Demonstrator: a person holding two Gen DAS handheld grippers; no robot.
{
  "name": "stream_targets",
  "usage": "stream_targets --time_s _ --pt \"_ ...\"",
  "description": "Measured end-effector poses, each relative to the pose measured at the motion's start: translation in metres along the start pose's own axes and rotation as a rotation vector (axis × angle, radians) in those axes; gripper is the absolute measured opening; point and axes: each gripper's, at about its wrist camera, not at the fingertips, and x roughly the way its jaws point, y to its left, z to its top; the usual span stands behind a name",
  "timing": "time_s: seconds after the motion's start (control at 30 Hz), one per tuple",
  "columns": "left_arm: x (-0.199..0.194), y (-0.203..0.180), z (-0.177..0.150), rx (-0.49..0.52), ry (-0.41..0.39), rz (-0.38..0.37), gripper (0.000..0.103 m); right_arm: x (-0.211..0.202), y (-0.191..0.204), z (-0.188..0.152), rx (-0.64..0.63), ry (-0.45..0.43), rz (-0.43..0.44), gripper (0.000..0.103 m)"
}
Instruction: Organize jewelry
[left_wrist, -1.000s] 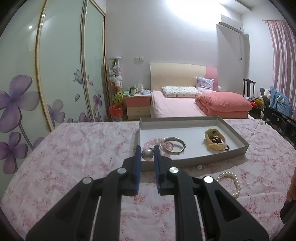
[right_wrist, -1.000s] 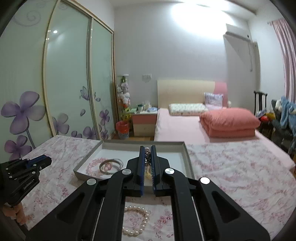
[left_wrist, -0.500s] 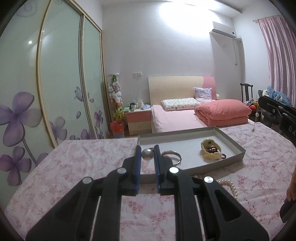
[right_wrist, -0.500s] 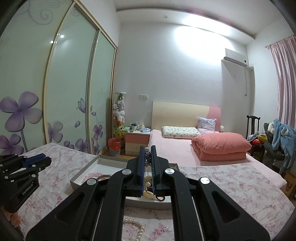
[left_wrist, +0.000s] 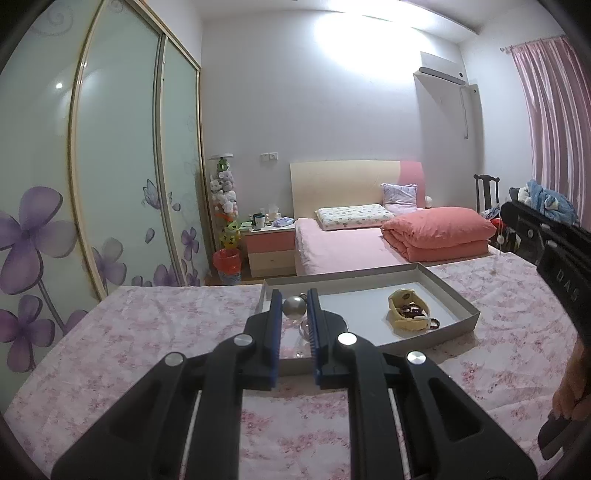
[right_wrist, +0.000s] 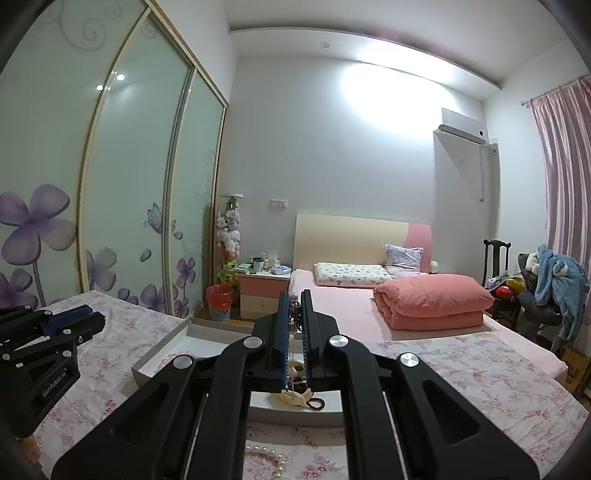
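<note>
My left gripper (left_wrist: 293, 308) is shut on a silver ball pendant (left_wrist: 294, 307) and holds it above the near left corner of the grey tray (left_wrist: 458, 317). In the tray lie a cream bangle with dark beads (left_wrist: 408, 314) and a silver ring (left_wrist: 304, 328), partly hidden by my fingers. My right gripper (right_wrist: 294, 314) is shut on a dark beaded chain (right_wrist: 294, 325) that hangs between the fingers, raised above the tray (right_wrist: 162, 354). A cream piece and dark beads (right_wrist: 301, 398) show below it. A pearl bracelet (right_wrist: 269, 458) lies on the floral cloth in front of the tray.
The table has a pink floral cloth (left_wrist: 147, 332). Behind it stand a bed with a folded salmon quilt (left_wrist: 436, 232), a pink nightstand (left_wrist: 271, 247) and sliding wardrobe doors (left_wrist: 110, 177). The right gripper's body (left_wrist: 554, 254) shows at the right edge.
Both grippers have risen and tilted upward with their loads; the tray sits lower in both views. The pearl bracelet has dropped out of the left wrist view.
</note>
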Motion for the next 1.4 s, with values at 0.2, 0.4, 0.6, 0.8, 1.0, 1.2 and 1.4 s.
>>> stream_targets --time_s 0.2,0.4,0.6,0.8,1.0,1.2,1.4 --pt "0.006 0.001 0.002 -0.013 0.006 -0.003 0.014 0.004 -0.001 -0.001 0.008 0.011 -0.002 0.007" --pt "0.01 -0.005 0.003 -0.005 0.013 -0.014 0.014 0.008 -0.004 -0.002 0.012 0.023 -0.001 0.007" --pt "0.017 -0.007 0.003 0.0 0.024 -0.02 0.014 0.013 -0.004 -0.003 0.014 0.033 -0.002 0.007" --pt "0.027 -0.012 0.004 0.004 0.03 -0.027 0.014 0.019 -0.004 -0.003 0.014 0.036 -0.002 0.007" --pt "0.038 -0.014 0.002 0.003 0.044 -0.029 0.014 0.026 -0.004 -0.006 0.015 0.043 0.0 0.007" --pt "0.042 -0.015 0.0 0.003 0.05 -0.03 0.014 0.029 -0.005 -0.008 0.017 0.049 -0.001 0.007" --pt "0.045 -0.013 0.001 0.006 0.049 -0.029 0.014 0.032 -0.006 -0.008 0.013 0.047 -0.002 0.007"
